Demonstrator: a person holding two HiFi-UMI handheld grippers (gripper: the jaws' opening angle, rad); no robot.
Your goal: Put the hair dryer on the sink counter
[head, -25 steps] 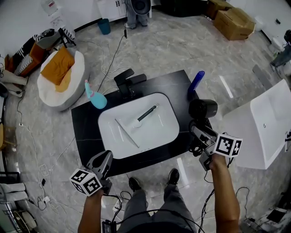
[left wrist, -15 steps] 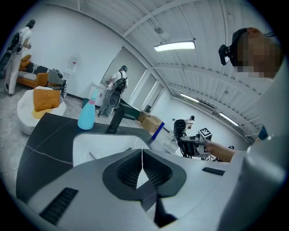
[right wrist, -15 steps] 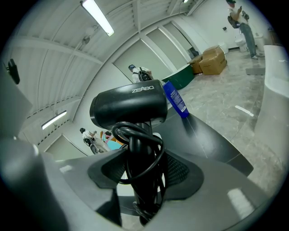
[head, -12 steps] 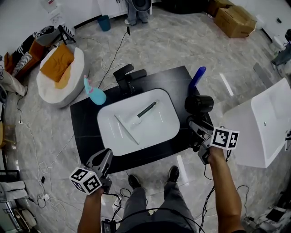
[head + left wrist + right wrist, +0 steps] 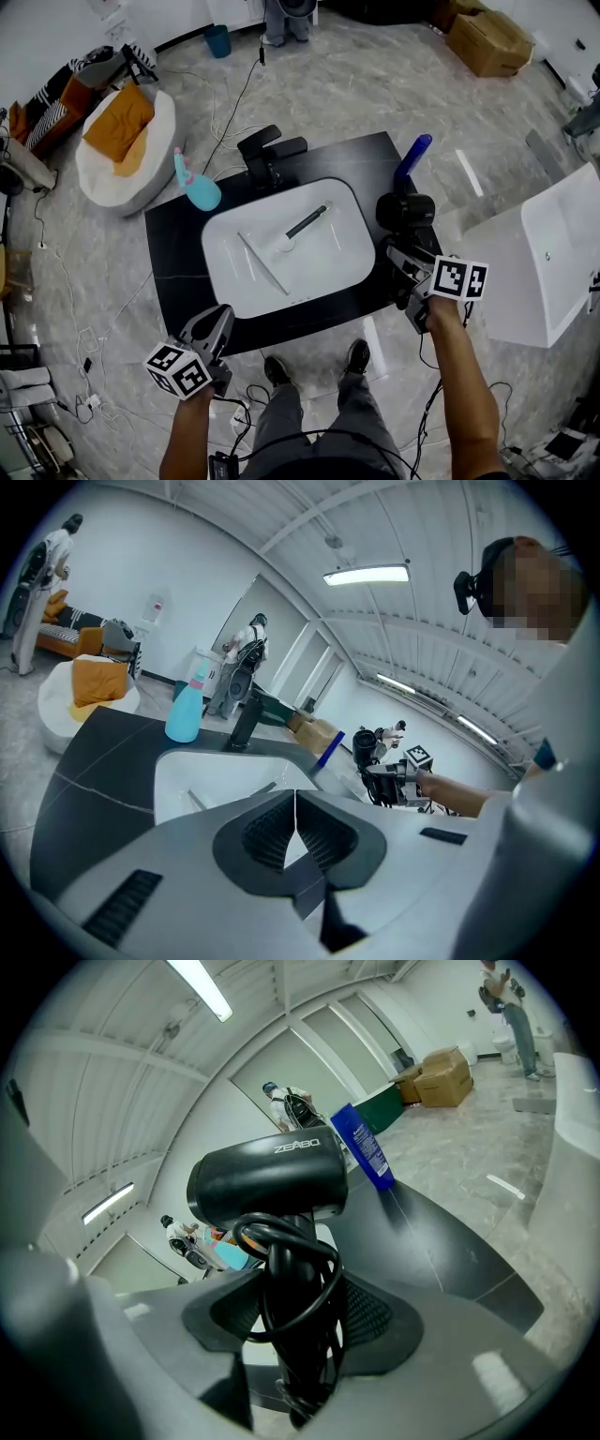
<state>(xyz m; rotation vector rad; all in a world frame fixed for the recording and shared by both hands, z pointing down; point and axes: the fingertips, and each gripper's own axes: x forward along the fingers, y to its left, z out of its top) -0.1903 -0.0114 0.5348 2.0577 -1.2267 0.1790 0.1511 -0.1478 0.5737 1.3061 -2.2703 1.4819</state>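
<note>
- Hair dryer (image 5: 267,1190): black, white lettering on the barrel; black cord.
- Worktop (image 5: 173,272): black, thin pale veining.
- Sink basin (image 5: 347,267): white.
- Faucet (image 5: 267,155): black.
- Spray bottle (image 5: 199,192): light blue, pink top.
- Tall bottle (image 5: 412,157): deep blue.
- Left gripper (image 5: 295,832) and right gripper (image 5: 298,1321): grey shells, black ribbed pads; each cube carries black-and-white square markers.
- Floor (image 5: 356,84): grey marbled tile.
- Beanbag (image 5: 103,173): white, with an orange cushion (image 5: 117,127).
- Boxes (image 5: 487,42): brown cardboard.
</note>
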